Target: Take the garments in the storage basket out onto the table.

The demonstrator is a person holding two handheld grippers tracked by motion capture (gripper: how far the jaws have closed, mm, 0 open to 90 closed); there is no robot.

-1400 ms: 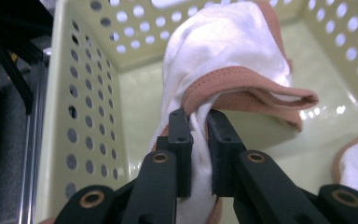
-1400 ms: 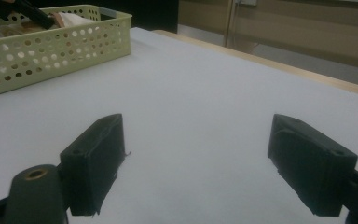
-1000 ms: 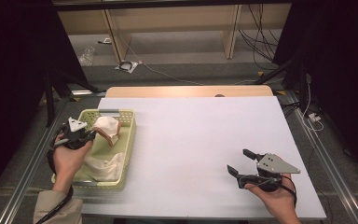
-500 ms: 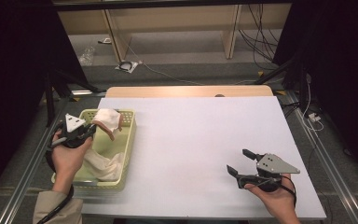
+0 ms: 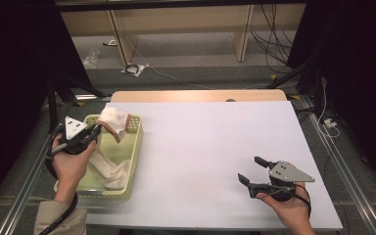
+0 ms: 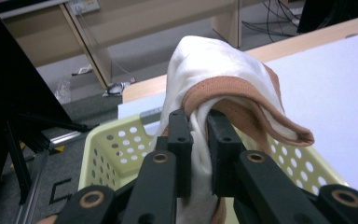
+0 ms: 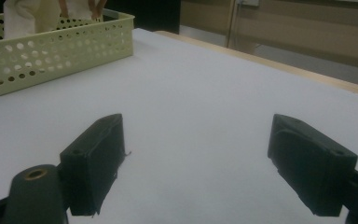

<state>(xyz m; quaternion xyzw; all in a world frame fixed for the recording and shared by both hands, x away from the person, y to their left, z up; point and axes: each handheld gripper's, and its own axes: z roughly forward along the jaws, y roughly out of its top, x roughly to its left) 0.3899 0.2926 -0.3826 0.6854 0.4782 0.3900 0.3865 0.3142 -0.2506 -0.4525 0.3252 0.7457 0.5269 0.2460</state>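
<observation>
Over at the left edge of the white table [image 5: 200, 147], the left gripper [image 5: 99, 129] has its two black jaws pinched tight on a cream cloth with an orange-brown hem [image 5: 113, 121]. The left gripper view shows it plainly: the fabric [image 6: 223, 79] is squeezed in the narrow gap between the pads, and the hemmed fold flops over the jaw tips and droops to the right. The pinched bunch hangs above the far end of the pale yellow perforated basket [image 5: 134, 152], and the rest of the cloth trails down into the basket, its tail heaped on the basket floor at the near end. The basket sits right at the table's left edge, long side running near to far. The left hand [image 5: 71, 164] grips the tool from the near side, grey three-cornered plate on top.

Now to the near right: the right gripper [image 5: 251, 169] is well apart from the basket, its jaws spread wide with nothing but bare white tabletop between them. The right gripper view confirms it, the two pads [image 7: 98, 149] standing far apart just over the surface, the basket [image 7: 51, 51] off in the far left corner with the cloth [image 7: 32, 14] rising out of it. The right hand [image 5: 286, 210] holds the tool from the near edge.
</observation>
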